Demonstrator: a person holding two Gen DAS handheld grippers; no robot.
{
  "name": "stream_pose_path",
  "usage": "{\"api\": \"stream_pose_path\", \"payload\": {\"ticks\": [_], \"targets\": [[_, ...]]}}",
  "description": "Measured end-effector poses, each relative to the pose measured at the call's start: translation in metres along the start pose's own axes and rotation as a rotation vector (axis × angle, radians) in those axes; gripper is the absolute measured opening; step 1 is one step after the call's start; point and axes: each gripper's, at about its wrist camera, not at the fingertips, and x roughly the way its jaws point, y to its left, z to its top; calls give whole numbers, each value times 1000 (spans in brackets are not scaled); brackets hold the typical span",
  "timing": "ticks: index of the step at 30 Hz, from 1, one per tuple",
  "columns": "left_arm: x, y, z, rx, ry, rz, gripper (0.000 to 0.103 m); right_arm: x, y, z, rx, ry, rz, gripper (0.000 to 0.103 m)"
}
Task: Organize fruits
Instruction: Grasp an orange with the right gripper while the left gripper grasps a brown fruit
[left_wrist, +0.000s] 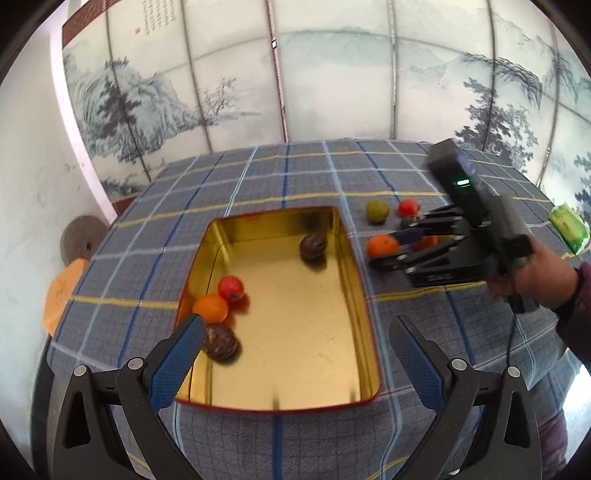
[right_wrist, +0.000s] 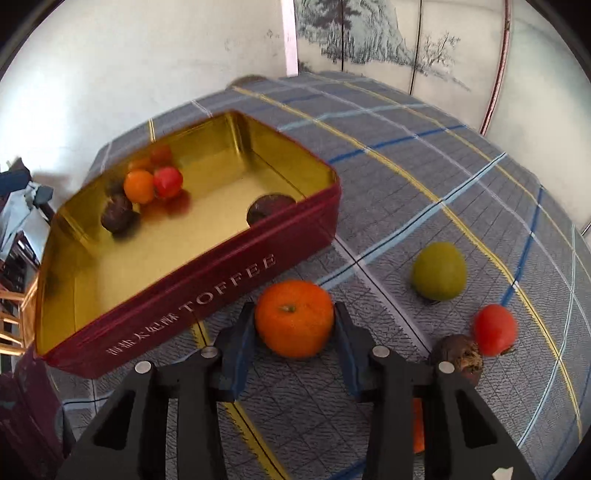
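Right gripper (right_wrist: 294, 332) clamps the round orange mandarin (right_wrist: 294, 318) at lower centre. Left gripper (left_wrist: 297, 343) gapes empty over the gold-lined red toffee tin (right_wrist: 229, 273). The tin holds four fruits.

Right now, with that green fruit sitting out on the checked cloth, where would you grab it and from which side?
Grip the green fruit across its widest middle, coming down from above. It is round and sits alone on the cloth, with bare cloth on both flanks for the jaws. I would avoid a low approach from the near side, where the red fruit and a dark fruit crowd in.

Home: plaid tablecloth (left_wrist: 258, 177), painted landscape screen (left_wrist: 332, 74).
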Motion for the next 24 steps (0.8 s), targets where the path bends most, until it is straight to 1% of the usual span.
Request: {"api": "stream_pose_path", "payload": {"ticks": [1, 3, 4, 5, 7, 8, 11, 13, 14, 16, 17, 19, 21, 24], "targets": [[-1, -5, 2, 15, -5, -1, 99, -10, -3, -5, 20, -27, -9, 37], [-2, -17, 8, 49, -13, -14, 99, -47, -16, -29, 110, -112, -10, 37], [-1, -24, 11, 63, -15, -27, 99, -68, -26, -47, 165, -150, -35, 37], [-1, -32, 13, 78, -17, -50, 99, -83, -36, -63, 211, -168, -68, 37], [3, -51, 20, 111, -19, -94, 99, -107, -55, -95, 293, -178, -145, 37], [5, -59, 23, 124, -15, -109, 99, -124, -69, -120, 347, -179, -203, 37], [22, -88, 36, 169, 8, -167, 99, -149, -96, -160, 432, -161, -279, 37], [38, -104, 47, 169, 33, -216, 99, -156, -112, -179, 467, -136, -322, 37], [45, -109, 52, 164, 44, -225, 99, -158, -116, -185, 480, -129, -330, 38], [58, -114, 61, 149, 59, -227, 99, -161, -124, -199, 503, -135, -320, 38], [64, -116, 67, 146, 60, -239, 99, -162, -127, -205, 510, -140, -313, 38], [78, -117, 81, 119, 78, -261, 99, -162, -130, -207, 520, -141, -296, 38], [89, -113, 92, 71, 102, -294, 99, -166, -130, -207, 512, -167, -286, 38], [109, -112, 110, 19, 132, -294, 99, -165, -130, -206, 512, -172, -258, 38]]}}
